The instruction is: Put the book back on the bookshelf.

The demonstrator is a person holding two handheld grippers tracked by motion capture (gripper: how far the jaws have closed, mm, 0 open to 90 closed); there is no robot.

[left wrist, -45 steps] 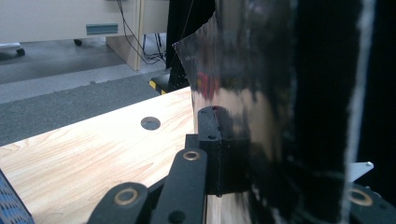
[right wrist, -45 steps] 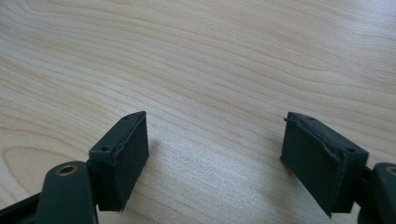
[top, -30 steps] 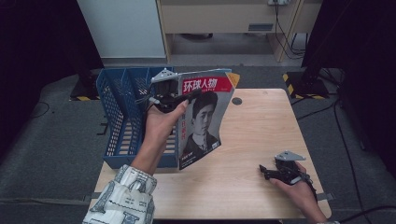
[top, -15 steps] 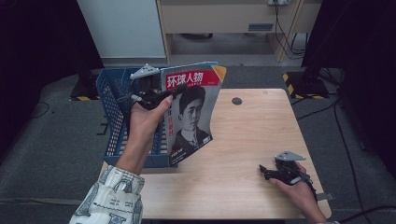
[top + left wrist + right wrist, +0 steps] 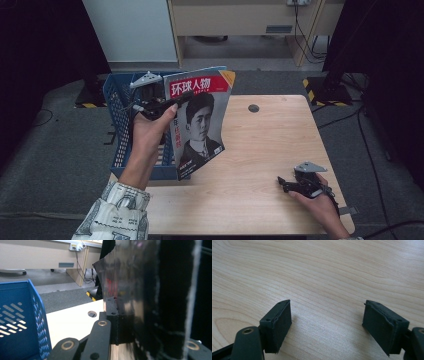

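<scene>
A: What do we have in our left gripper (image 5: 172, 104)?

B: A magazine (image 5: 200, 122). Our jaws are clamped on its left edge, and we hold it upright in the air, its cover with red lettering and a black-and-white portrait turned toward us. Along the left gripper's own view the magazine (image 5: 140, 297) stands close up and dark, pinched against the black pad.

A: Where is it over the table (image 5: 270, 150)?

B: Above the table's left part, just beside the blue basket (image 5: 117, 107). The basket sits at the table's left edge, and the magazine's lower corner hangs near the basket's front right corner; we cannot tell whether they touch. We see the basket's perforated wall (image 5: 22, 322) at the left of the left gripper's view, with a round hole in the tabletop (image 5: 92, 313) beyond it.

A: And our right gripper (image 5: 286, 184)?

B: It rests low at the table's near right corner, well apart from the magazine. Its jaws stand apart with nothing between them, just bare wood (image 5: 324, 290) underneath.
</scene>
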